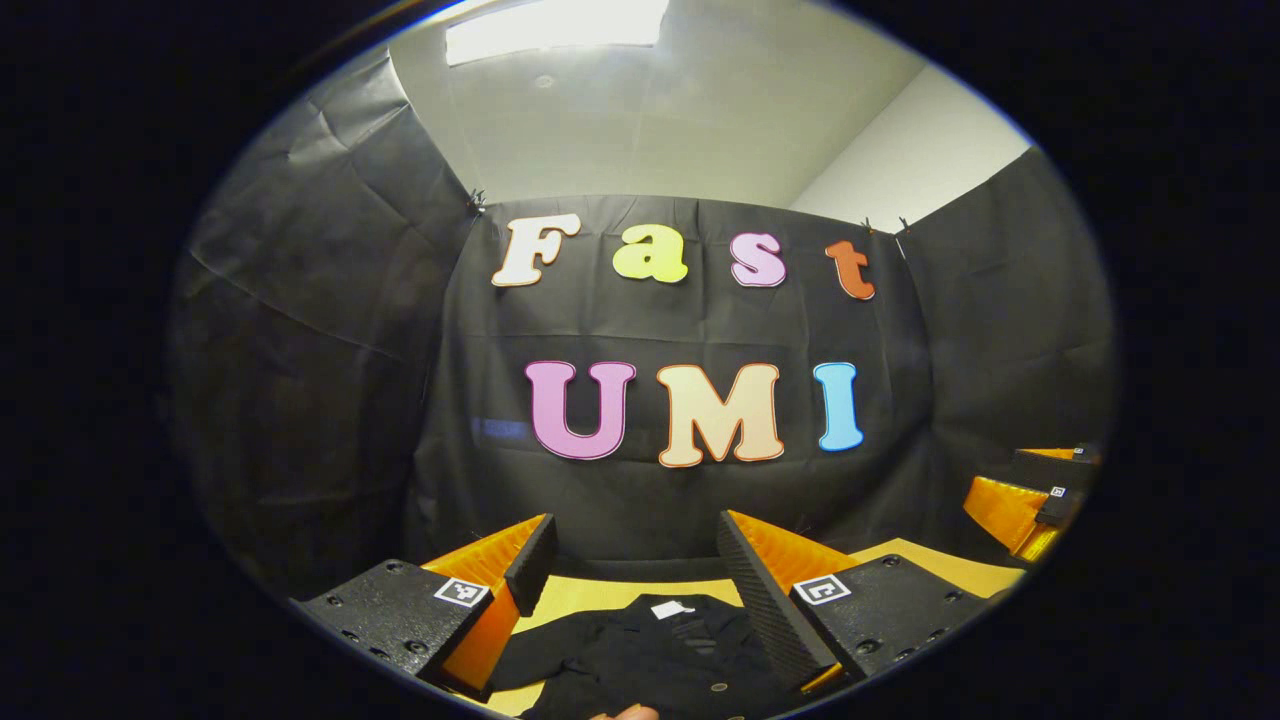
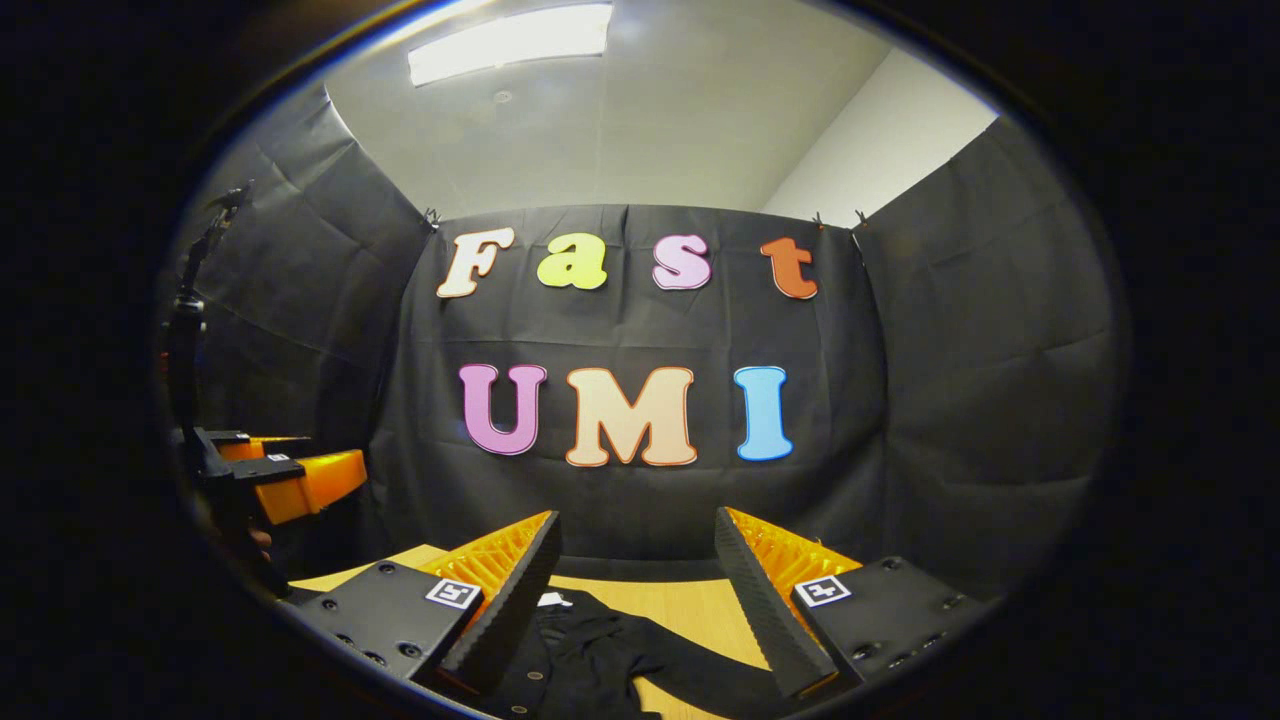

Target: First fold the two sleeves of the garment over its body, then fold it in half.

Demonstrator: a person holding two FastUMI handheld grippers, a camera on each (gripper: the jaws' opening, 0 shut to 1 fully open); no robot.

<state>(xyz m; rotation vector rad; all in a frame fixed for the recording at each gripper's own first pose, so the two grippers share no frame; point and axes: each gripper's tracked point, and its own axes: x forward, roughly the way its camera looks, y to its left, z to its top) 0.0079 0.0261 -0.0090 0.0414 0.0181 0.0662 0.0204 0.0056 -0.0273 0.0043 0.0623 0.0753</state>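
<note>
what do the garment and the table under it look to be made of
Garment: soft black woven cloth, matte; it creases, and has small round buttons and a white neck label. Table: probably wood or wood-look laminate, with a smooth, light tan surface; which one is unclear.

In the left gripper view, the left gripper [image 1: 630, 575] sits at the bottom centre of the frame, jaws apart, with the garment [image 1: 650, 655] lying on the table [image 1: 590, 595] between and below its fingers. The right gripper [image 1: 1035, 505] shows at the right edge (partly cut off). In the right gripper view, that gripper's fingers frame the garment [image 2: 600, 650] at bottom centre, a sleeve [image 2: 700, 665] running toward the lower right, the left gripper [image 2: 290, 480] at the left edge
</note>
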